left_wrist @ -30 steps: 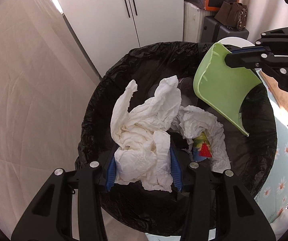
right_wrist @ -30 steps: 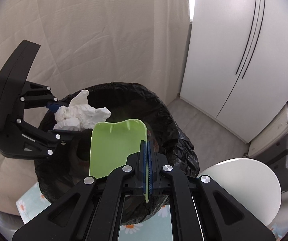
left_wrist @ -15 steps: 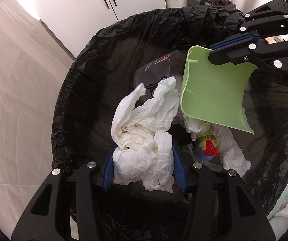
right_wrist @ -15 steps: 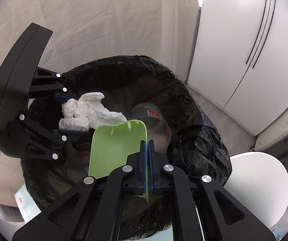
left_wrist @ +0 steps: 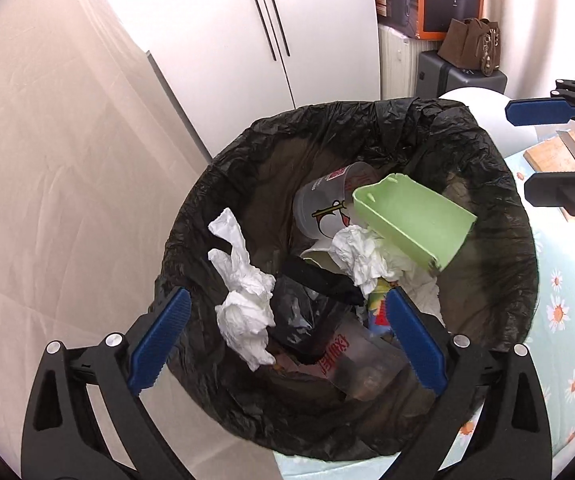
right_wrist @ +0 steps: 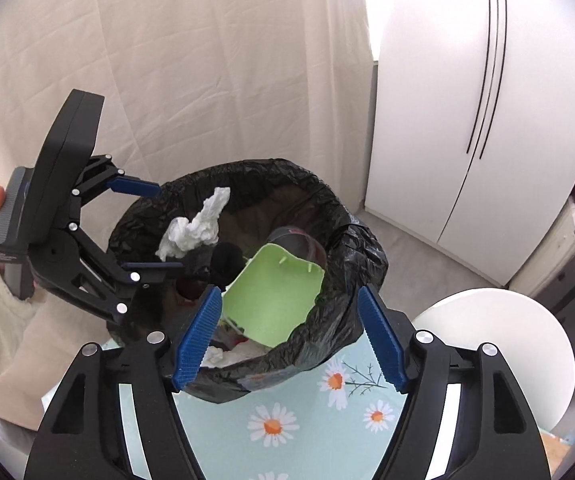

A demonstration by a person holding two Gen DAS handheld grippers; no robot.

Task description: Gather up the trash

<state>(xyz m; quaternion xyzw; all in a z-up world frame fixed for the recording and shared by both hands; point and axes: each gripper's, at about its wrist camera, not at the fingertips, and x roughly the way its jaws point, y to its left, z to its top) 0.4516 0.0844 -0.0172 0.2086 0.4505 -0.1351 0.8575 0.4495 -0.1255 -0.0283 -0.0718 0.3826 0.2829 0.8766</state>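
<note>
A bin lined with a black bag (left_wrist: 215, 184) (right_wrist: 363, 248) holds trash. A crumpled white tissue (left_wrist: 245, 296) (right_wrist: 195, 228) is between my left jaws, free of both pads, over the bin. A light green tray (left_wrist: 411, 220) (right_wrist: 275, 296) lies inside on other tissues, a clear cup (left_wrist: 323, 200) and wrappers. My left gripper (left_wrist: 283, 320) (right_wrist: 147, 228) is open above the bin's near side. My right gripper (right_wrist: 287, 328) is open and empty above the bin's rim; its fingers (left_wrist: 539, 112) show at the right of the left wrist view.
The bin stands against a table with a daisy-patterned cloth (right_wrist: 287, 420) (left_wrist: 567, 320). A white round stool (right_wrist: 499, 340) is at the right. White cabinet doors (right_wrist: 467, 100) and a beige curtain (right_wrist: 167, 60) stand behind. Boxes and a brown bag (left_wrist: 471, 44) are farther back.
Both grippers opened. The left let go of the tissue and the right let go of the green tray, which now lies in the bin. Both grippers rose away from the bin.
</note>
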